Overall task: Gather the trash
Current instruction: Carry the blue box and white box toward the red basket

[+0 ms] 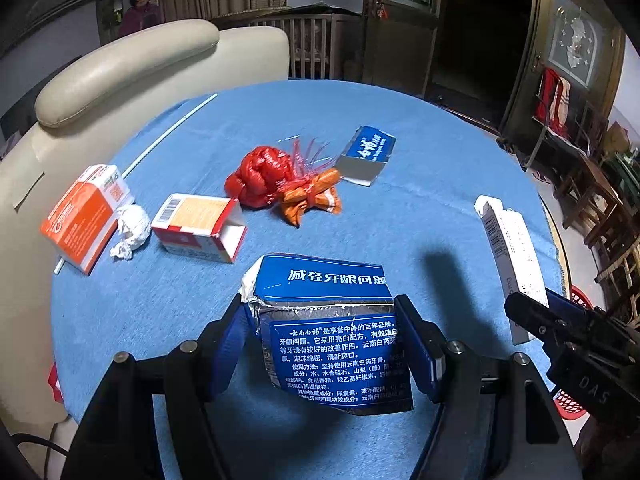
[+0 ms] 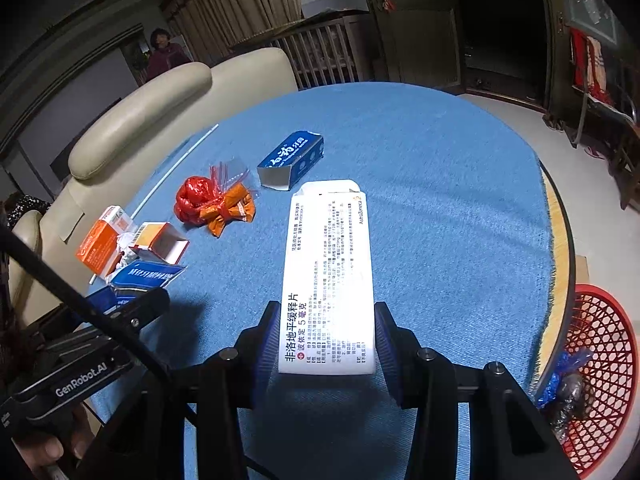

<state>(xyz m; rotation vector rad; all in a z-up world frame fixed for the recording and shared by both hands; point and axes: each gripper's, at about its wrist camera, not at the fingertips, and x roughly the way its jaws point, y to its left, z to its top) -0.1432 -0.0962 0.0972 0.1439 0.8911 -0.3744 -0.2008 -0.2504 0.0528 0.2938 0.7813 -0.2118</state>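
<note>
While two pieces of trash hang clamped above the blue-covered worktop (image 2: 440,168), the cleanup looks only partly done. A torn blue toothpaste carton (image 1: 332,328) sits pinched between the pads of the left claw (image 1: 324,344), and a long white medicine box (image 2: 328,280) is gripped at its near end by the right claw (image 2: 326,344), its far end pointing out over the cloth. Both items appear lifted clear of the surface, though the fisheye view makes that hard to confirm. A red mesh basket (image 2: 608,360) waits just past the worktop's right edge, already holding what seems to be a blue wrapper and some crumpled film. Left on the cloth are a second blue carton (image 1: 366,154), a knotted red-and-orange bag bundle (image 1: 284,180), an open red-and-white box (image 1: 200,226), an orange box (image 1: 86,216), a wad of white tissue (image 1: 130,230) and a thin white stick (image 1: 168,136).
</note>
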